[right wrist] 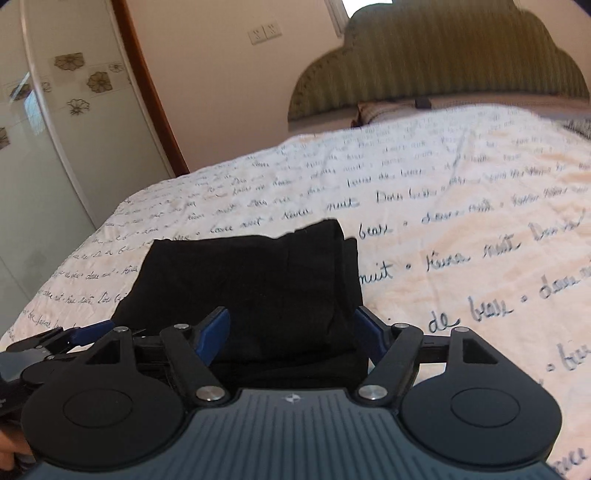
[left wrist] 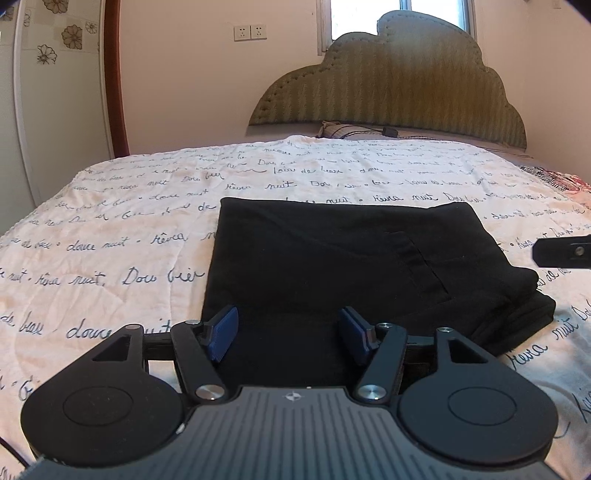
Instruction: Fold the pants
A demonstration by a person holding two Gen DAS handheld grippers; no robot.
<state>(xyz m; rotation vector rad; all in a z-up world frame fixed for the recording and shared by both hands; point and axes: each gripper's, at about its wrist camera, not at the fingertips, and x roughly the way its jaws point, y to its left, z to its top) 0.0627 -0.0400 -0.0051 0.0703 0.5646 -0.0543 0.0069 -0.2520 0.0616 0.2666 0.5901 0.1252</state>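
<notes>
Black pants (left wrist: 332, 258) lie folded into a flat rectangle on the bed, with a back pocket facing up. My left gripper (left wrist: 288, 328) is open and empty over the near edge of the pants. A tip of the right gripper shows at the right edge of the left wrist view (left wrist: 561, 253). In the right wrist view the folded pants (right wrist: 251, 280) lie straight ahead. My right gripper (right wrist: 291, 328) is open, its blue pads on either side of the near end of the pants. The left gripper (right wrist: 55, 339) shows at the lower left.
A white quilt with blue handwritten script (left wrist: 110, 236) covers the bed. A green padded headboard (left wrist: 388, 85) and a pillow (left wrist: 343, 130) are at the far end. A glass door with flower patterns (right wrist: 55, 147) stands on the left. Wall sockets (left wrist: 250, 32) are beside a window.
</notes>
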